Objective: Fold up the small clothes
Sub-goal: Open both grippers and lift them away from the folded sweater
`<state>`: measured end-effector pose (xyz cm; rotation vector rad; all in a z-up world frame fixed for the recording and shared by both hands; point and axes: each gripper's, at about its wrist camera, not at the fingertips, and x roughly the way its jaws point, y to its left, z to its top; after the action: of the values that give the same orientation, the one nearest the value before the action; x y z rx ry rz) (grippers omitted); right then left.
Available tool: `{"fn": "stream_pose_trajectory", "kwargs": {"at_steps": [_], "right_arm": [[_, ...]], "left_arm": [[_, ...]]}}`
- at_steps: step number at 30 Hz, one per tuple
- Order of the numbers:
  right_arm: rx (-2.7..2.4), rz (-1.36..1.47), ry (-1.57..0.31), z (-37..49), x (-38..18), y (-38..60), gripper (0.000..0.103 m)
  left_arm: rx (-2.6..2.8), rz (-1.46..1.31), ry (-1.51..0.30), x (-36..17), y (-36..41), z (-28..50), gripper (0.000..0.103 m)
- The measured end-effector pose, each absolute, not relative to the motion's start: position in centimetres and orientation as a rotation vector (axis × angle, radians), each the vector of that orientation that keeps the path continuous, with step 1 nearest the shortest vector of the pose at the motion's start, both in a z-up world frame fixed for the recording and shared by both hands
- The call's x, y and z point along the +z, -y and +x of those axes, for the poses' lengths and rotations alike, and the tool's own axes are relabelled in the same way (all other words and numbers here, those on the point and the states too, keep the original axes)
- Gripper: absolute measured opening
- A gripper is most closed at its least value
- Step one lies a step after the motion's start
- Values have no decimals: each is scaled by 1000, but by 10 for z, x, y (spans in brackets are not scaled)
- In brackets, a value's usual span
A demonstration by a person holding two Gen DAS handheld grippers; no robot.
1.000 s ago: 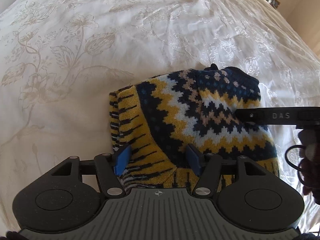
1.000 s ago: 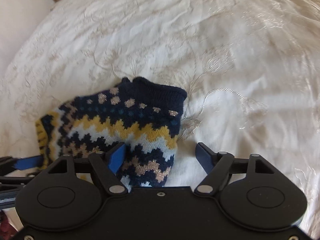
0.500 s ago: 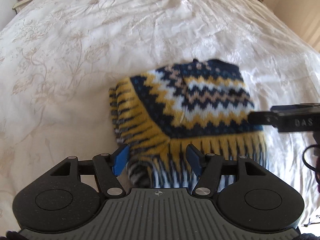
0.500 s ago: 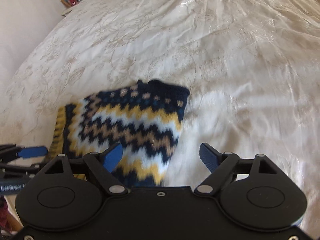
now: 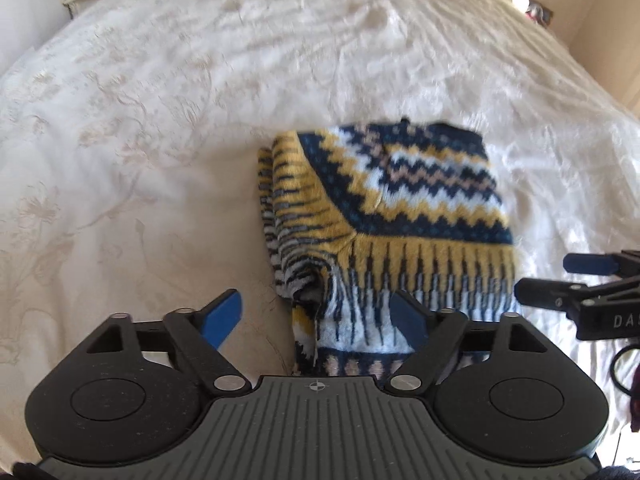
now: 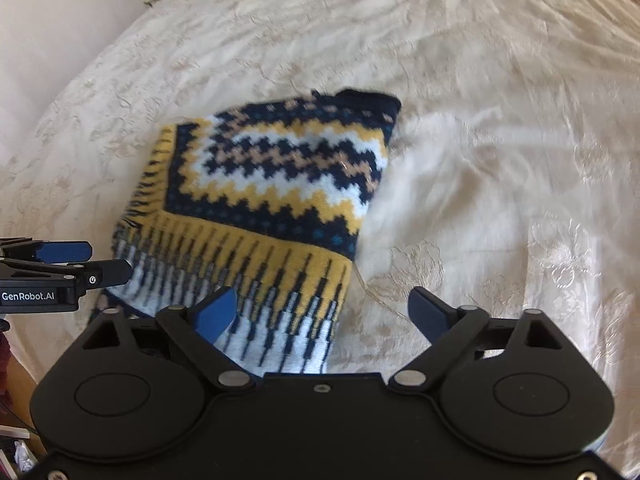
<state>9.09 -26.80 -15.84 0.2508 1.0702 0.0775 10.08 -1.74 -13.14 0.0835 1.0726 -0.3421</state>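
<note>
**Cream bedspread, one folded knit, both grippers letting go**

Cream embroidered bedspread (image 5: 168, 128) filled pretty much the whole view, wrinkly and sunlit at the far end. The folded sweater (image 5: 400, 208), navy, yellow and white zigzag knit, lay flat on it near the camera edge. The left gripper (image 5: 316, 316) hung over the sweater's near left corner, jaws opening, pads off the fabric. The right gripper (image 6: 320, 312) was over the near right corner, jaws also opening, nothing pinched.
</note>
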Motion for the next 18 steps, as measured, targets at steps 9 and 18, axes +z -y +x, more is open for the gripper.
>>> {"fn": "stream_pose_trajectory", "kwargs": {"at_steps": [9, 18], "right_arm": [[86, 227, -1029, 78, -120, 245, 102], [-14, 184, -1017, 68, -84, 226, 102]], "left_arm": [[-232, 72, -932, -71, 14, 83, 103], [-158, 106, -864, -37, -2, 71, 101]]}}
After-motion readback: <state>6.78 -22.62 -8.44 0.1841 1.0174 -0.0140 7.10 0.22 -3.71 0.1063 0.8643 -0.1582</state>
